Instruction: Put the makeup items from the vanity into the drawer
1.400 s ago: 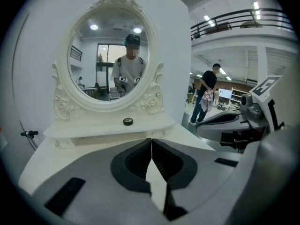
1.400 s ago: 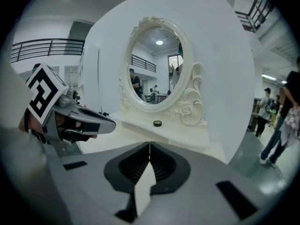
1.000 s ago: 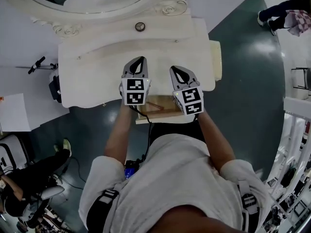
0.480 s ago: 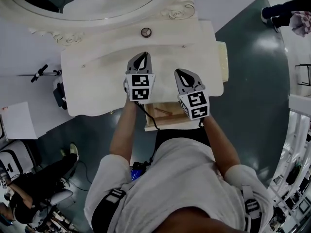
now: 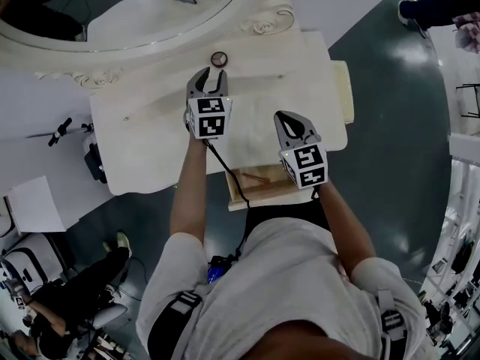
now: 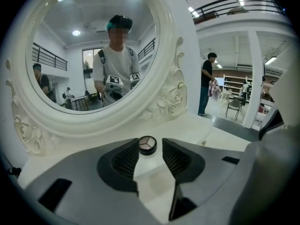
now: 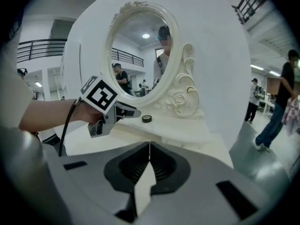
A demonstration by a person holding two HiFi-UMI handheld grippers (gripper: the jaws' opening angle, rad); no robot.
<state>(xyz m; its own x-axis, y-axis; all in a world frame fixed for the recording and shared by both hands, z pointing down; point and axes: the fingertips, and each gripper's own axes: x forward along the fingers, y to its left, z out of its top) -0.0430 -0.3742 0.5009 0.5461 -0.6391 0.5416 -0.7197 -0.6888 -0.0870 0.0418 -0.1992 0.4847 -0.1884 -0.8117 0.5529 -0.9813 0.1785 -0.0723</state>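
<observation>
A small round eyeshadow compact (image 5: pixel 218 58) (image 6: pixel 146 145) (image 7: pixel 146 119) lies on the white vanity top (image 5: pixel 150 118) close to the mirror frame. My left gripper (image 5: pixel 209 79) (image 6: pixel 150 150) hovers just short of it, its jaws opening, the compact ahead of the tips and not between the pads. My right gripper (image 5: pixel 291 121) (image 7: pixel 149 146) is shut and empty, held over the vanity's front right. Below the front edge the wooden drawer (image 5: pixel 264 184) stands pulled out, with a thin stick-like item inside.
An ornate oval mirror (image 5: pixel 135 6) (image 6: pixel 89 50) rises behind the vanity top. A cream stool or panel edge (image 5: pixel 345 88) sits at the vanity's right end. People stand on the dark floor at lower left (image 5: pixel 52 313) and top right (image 5: pixel 442 6).
My left gripper has moved forward across the vanity toward the compact and its jaws have parted. The right gripper has stayed about where it was, shut.
</observation>
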